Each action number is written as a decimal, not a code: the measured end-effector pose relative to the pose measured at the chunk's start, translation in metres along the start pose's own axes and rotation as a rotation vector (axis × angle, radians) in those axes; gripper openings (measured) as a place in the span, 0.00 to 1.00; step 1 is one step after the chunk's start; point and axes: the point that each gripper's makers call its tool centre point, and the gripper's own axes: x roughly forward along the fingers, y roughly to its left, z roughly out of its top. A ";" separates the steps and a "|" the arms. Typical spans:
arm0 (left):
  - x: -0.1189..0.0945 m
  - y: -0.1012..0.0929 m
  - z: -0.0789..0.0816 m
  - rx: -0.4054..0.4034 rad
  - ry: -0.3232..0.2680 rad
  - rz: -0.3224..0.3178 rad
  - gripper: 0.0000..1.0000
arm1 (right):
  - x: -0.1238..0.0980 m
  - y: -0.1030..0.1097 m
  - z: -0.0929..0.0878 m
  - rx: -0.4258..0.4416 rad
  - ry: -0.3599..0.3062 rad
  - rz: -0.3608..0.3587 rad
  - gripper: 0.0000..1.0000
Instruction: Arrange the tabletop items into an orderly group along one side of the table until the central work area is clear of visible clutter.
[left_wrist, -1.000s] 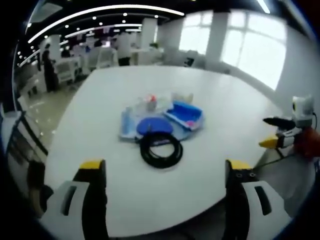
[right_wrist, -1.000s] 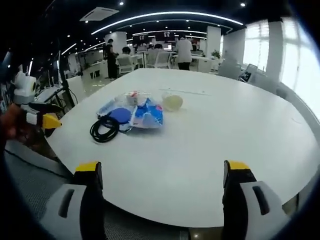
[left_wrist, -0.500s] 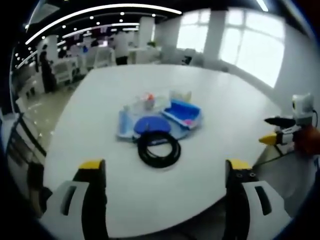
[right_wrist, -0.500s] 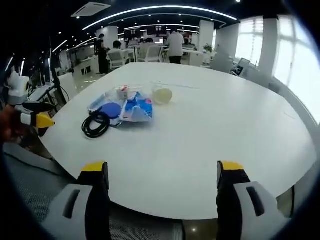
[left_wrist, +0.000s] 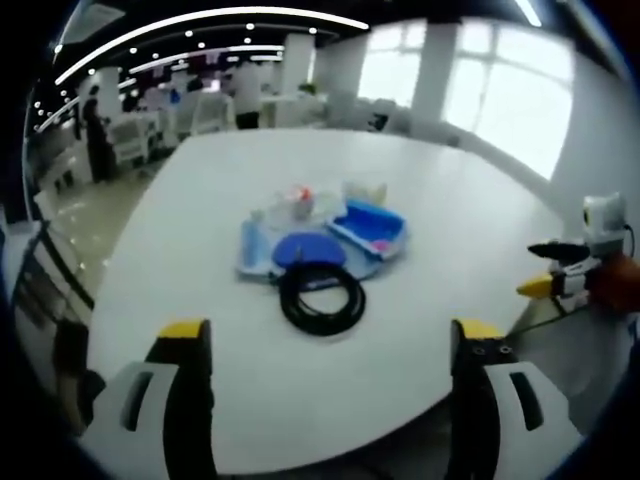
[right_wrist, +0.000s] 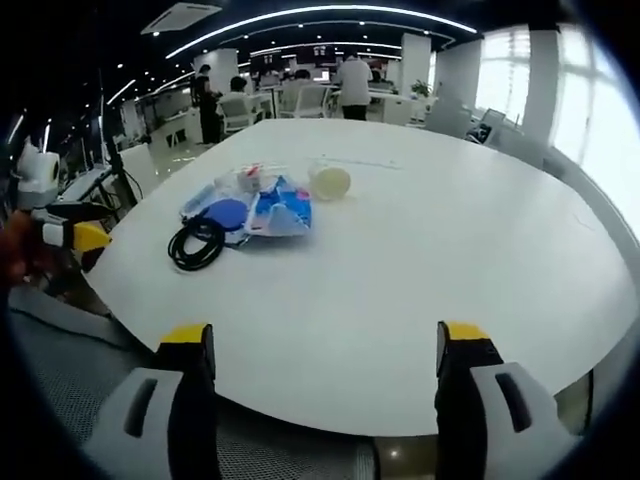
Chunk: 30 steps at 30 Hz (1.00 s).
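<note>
Your left gripper (left_wrist: 330, 345) hangs over the near edge of the white table (left_wrist: 200, 230) with its 2 yellow-tipped jaws spread wide and nothing between them. Your right gripper (right_wrist: 322, 345) is held the same way at its own edge of the table: jaws wide apart, holding nothing.

The clutter sits in 1 loose cluster on the tabletop, well ahead of both grippers. A black coiled cable (left_wrist: 322, 297) lies nearest the left gripper, touching a round blue disc (left_wrist: 309, 252). Behind it are a blue tray (left_wrist: 370, 226) and some clear plastic packaging (left_wrist: 285, 208), too blurred to tell apart.

In the right gripper view, a pale round container (right_wrist: 330, 182) rests just beside the cluster, on the side away from the cable.
</note>
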 end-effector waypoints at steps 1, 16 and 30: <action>0.000 0.000 0.000 0.001 -0.001 0.001 0.96 | 0.001 0.000 0.000 0.012 0.002 0.003 0.91; 0.000 0.000 -0.002 0.005 0.008 0.007 0.96 | 0.038 0.045 0.031 0.074 0.017 0.124 0.87; 0.000 0.003 -0.003 -0.006 0.013 0.016 0.96 | 0.110 0.084 0.081 0.155 0.032 0.192 0.82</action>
